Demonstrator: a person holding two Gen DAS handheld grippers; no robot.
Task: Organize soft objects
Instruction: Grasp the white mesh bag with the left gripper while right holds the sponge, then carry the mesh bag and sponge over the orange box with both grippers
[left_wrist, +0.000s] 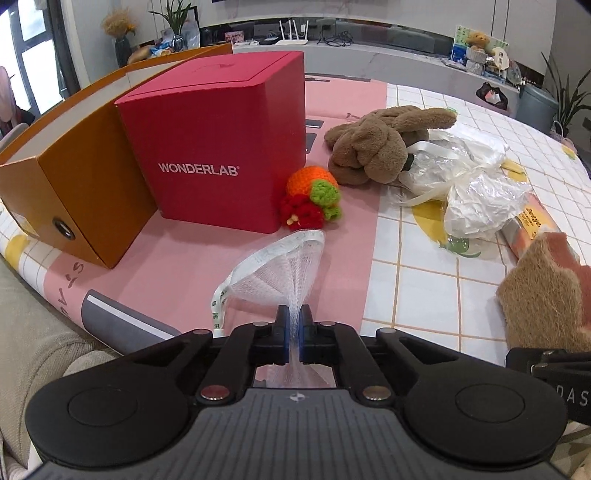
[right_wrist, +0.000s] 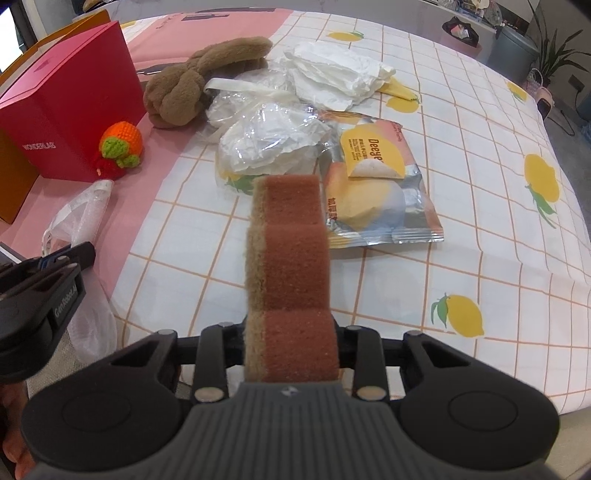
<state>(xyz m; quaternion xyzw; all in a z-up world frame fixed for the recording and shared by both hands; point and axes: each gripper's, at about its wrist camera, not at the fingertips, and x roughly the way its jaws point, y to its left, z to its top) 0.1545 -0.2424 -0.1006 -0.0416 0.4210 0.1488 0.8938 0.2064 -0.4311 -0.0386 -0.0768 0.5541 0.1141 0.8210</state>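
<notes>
The red box (left_wrist: 218, 147) and orange box (left_wrist: 74, 184) wall off the table's (right_wrist: 480, 221) left. Crochet fruit (left_wrist: 314, 195), brown plush (left_wrist: 373, 147), crumpled plastic bags (right_wrist: 269, 144) and a snack packet (right_wrist: 373, 184) crowd the middle. Bare cloth lies open to the right.

Black claw (left_wrist: 294, 334), blue pads (left_wrist: 282, 332)

Lemon-print tablecloth (right_wrist: 480, 184), grey bin (left_wrist: 537, 105)

Left gripper (left_wrist: 294, 325) is pinching a white mesh bag (left_wrist: 275, 269). Crochet toy (left_wrist: 312, 197) sits right against the red box (left_wrist: 221, 147).
</notes>
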